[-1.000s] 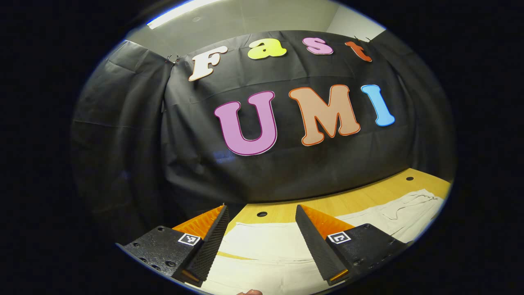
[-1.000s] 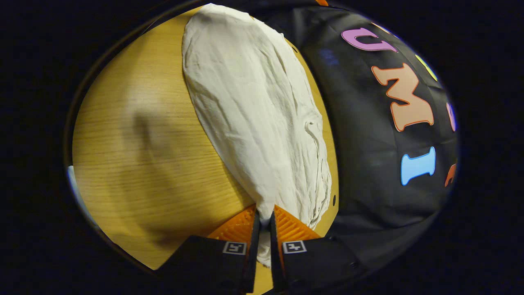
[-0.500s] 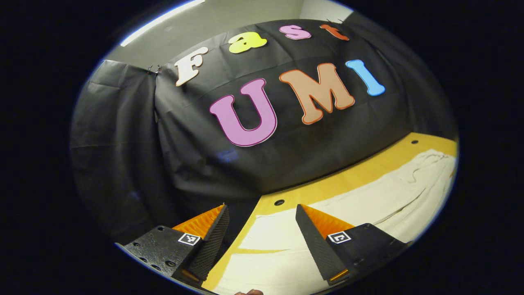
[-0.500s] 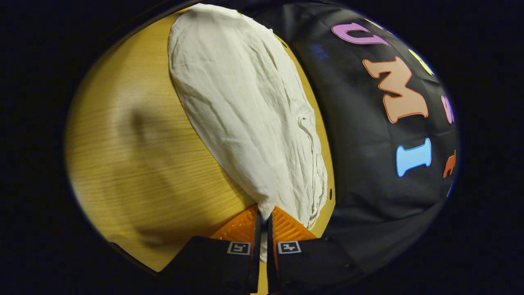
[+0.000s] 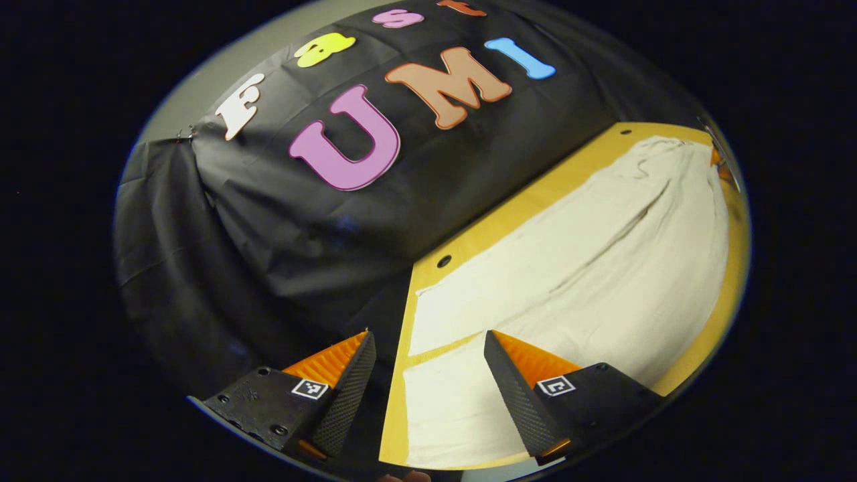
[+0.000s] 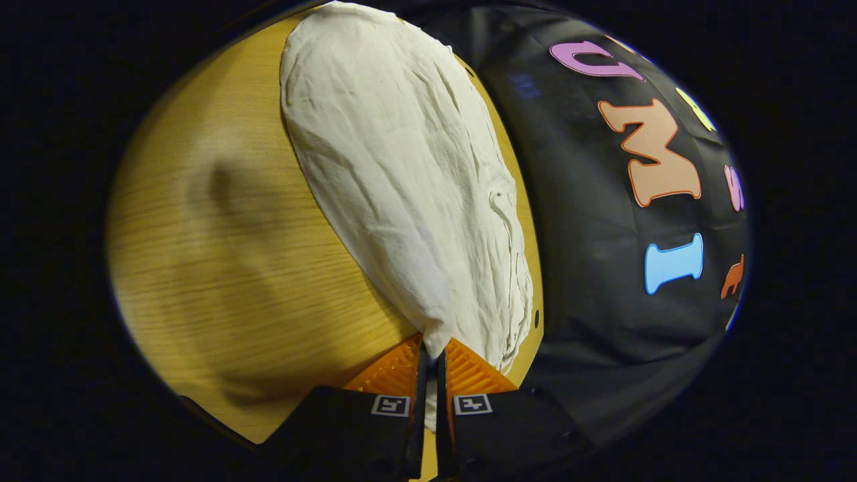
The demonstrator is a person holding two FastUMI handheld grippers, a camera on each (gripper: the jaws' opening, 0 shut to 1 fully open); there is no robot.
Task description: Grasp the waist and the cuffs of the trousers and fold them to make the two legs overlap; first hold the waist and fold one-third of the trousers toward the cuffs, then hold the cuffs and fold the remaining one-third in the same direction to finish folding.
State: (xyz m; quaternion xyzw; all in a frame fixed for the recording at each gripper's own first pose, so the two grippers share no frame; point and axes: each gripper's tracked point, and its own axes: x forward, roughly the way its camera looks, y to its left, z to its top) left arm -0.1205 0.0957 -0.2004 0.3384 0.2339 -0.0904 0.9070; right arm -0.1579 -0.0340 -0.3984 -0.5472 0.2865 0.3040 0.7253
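Note:
Cream trousers [image 5: 569, 281] lie flat along a wooden table [image 5: 469, 246]. In the left gripper view my left gripper [image 5: 427, 338] is open just above the cuff end at the table's corner. One finger hangs over the cloth, the other past the table's edge, and nothing is between them. In the right gripper view the trousers [image 6: 402, 167] stretch away from me. My right gripper [image 6: 432, 348] is shut on a corner of the waist end, and the cloth runs up from between the fingers.
The black booth wall [image 5: 281, 221] hangs close behind the table's far edge. Small holes [image 5: 443, 260] sit in the tabletop near that edge. Bare wood [image 6: 221, 268] lies beside the trousers on the near side.
My left gripper has tilted and dropped toward the table's corner, so the cuff end and more of the trousers have come into its view. My right gripper has barely moved and keeps its hold.

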